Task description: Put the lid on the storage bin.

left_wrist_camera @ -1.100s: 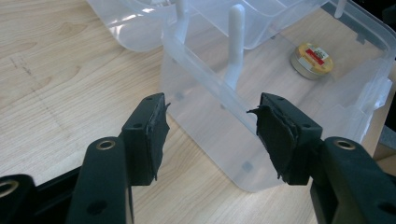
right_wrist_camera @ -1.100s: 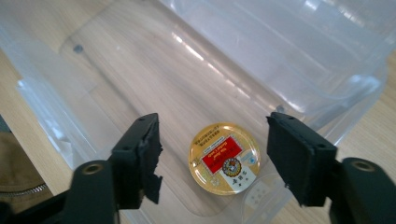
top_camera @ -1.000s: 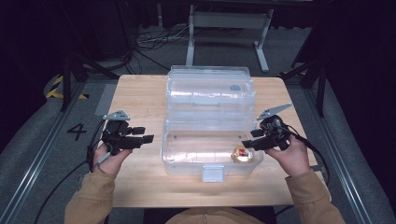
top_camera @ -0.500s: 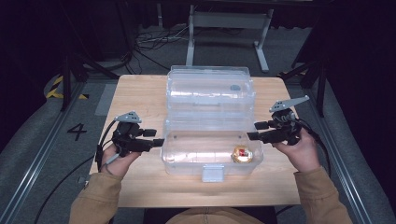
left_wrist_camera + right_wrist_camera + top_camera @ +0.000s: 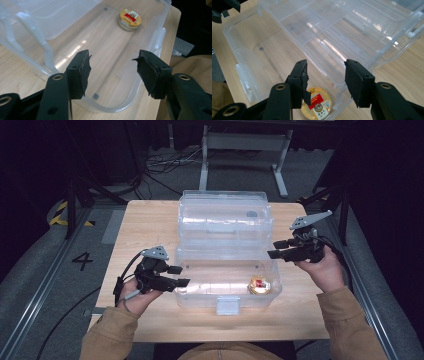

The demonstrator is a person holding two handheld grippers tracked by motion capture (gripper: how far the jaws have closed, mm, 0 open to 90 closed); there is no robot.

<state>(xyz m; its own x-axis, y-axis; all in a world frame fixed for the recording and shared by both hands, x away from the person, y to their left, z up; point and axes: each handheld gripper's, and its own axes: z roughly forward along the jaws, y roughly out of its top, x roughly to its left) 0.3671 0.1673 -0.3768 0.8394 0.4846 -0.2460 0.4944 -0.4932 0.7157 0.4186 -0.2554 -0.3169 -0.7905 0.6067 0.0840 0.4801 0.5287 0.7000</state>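
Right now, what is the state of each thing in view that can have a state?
Clear plastic storage box: open, its hinged lid folded back on the wooden table.
Small round gold-lidded tin: closed, lying flat inside the box near its right end.
Left gripper: open, empty, jaws over the box's end.
Right gripper: open, empty, jaws just closing somewhat, above the tin.

The left gripper (image 5: 179,276) is held low in the left hand (image 5: 137,292), jaws level, pointing toward the right gripper (image 5: 274,249) and standing apart with nothing between them. The right hand (image 5: 322,267) holds its gripper higher, pointing back; its jaws have just been closing, empty and part open.
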